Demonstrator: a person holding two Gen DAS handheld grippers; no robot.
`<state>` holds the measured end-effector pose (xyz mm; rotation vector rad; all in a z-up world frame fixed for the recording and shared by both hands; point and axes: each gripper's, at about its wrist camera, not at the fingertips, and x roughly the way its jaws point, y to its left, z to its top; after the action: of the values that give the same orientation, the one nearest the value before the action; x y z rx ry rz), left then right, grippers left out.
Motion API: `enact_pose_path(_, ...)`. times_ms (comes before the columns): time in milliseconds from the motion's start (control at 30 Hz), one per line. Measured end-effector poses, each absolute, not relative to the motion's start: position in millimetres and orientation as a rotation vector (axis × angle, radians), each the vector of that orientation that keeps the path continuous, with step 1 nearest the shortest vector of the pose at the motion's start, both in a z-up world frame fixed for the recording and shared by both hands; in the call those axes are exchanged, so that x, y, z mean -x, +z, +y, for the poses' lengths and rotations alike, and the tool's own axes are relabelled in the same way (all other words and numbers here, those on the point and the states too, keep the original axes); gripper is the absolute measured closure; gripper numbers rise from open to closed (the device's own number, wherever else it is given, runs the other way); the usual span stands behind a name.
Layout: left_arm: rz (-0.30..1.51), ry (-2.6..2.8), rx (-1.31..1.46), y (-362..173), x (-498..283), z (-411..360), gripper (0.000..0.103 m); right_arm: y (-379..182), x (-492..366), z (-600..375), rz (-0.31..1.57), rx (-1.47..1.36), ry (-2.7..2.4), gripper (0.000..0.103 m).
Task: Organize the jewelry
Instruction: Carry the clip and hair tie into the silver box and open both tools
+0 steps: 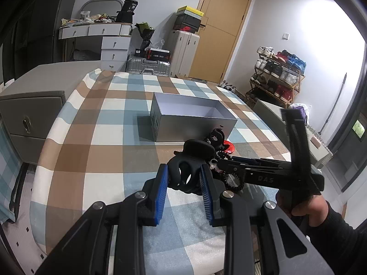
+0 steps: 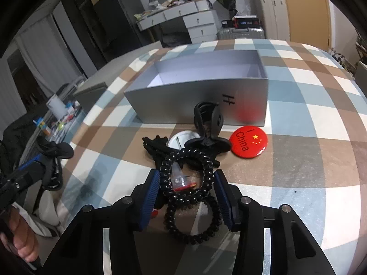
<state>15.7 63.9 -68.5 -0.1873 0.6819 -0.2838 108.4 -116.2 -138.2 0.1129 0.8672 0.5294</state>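
My left gripper [image 1: 184,178] is shut on a black hair claw clip [image 1: 191,160] and holds it above the checked cloth; it also shows in the right wrist view [image 2: 51,158]. My right gripper [image 2: 187,184] is open around a black spiral hair tie [image 2: 187,174] lying on the table, with a second spiral tie [image 2: 192,220] below it. Another black claw clip [image 2: 207,123], a red China badge [image 2: 248,141] and a white badge back [image 2: 181,138] lie in front of the open grey box [image 2: 199,98]. The box [image 1: 192,119] looks empty.
The table has a blue, brown and white checked cloth [image 1: 110,137]. A grey drawer cabinet [image 1: 29,119] stands left of it. Suitcases [image 1: 183,52], a white dresser and a shoe rack [image 1: 277,78] stand farther back.
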Motion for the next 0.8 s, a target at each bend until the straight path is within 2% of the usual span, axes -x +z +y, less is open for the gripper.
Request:
enact_pose_path(300,0.687,-0.291,0.2,-65.3,-21.1,63.8,0.081,-121.8,-91.6,-136.4,0.796,-0.218,0.591,0.056)
enact_pose_path(467,0.675,-0.312,0.196,-53.7,-40.2,58.6,0.081,-94.3,-91.1,-141.3,0.727,-0.234,0.625,0.056)
enact_pose_path(800,0.631,-0.328,0.165,-32.8,-102.0,51.3,0.081,-44.4,-141.9,-149.6,0.646,-0.286,0.705,0.056)
